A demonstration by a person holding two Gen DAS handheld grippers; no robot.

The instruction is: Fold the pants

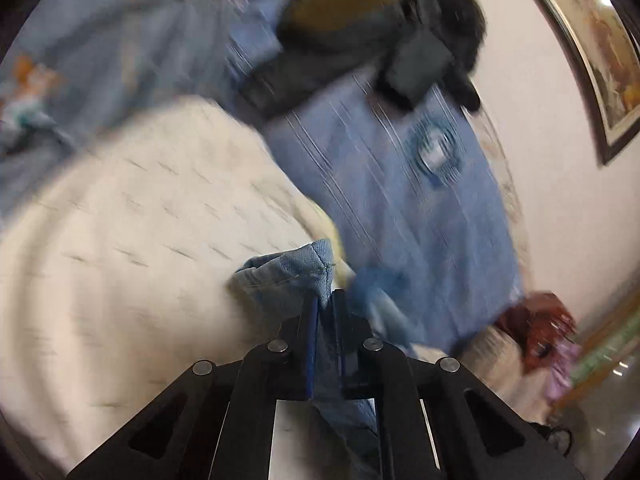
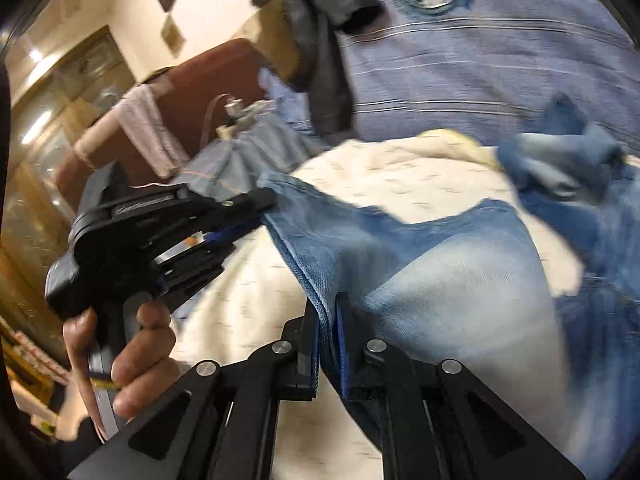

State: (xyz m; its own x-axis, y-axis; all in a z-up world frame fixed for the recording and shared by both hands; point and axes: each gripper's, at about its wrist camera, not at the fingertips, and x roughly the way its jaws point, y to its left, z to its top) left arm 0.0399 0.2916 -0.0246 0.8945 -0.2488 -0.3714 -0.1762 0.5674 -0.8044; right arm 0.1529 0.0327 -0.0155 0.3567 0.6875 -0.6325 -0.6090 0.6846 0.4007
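The pants are faded blue jeans [image 2: 432, 264] spread over a cream quilted bed [image 2: 400, 176]. My right gripper [image 2: 327, 312] is shut on a seamed edge of the jeans, with denim running between its fingers. My left gripper [image 1: 325, 300] is shut on another bunched denim edge [image 1: 288, 276], held above the cream bed [image 1: 140, 208]. The left gripper also shows in the right wrist view [image 2: 266, 200], at the left, pinching the far end of the same edge. The far end of the jeans [image 2: 560, 164] lies bunched at the right.
The person in a blue striped shirt [image 1: 380, 184] stands close behind the bed, with a dark headset [image 1: 420, 60] on the face. A light blue sheet [image 1: 100, 40] lies beyond. A brown headboard [image 2: 192, 80] and framed pictures [image 1: 600, 52] are near the wall.
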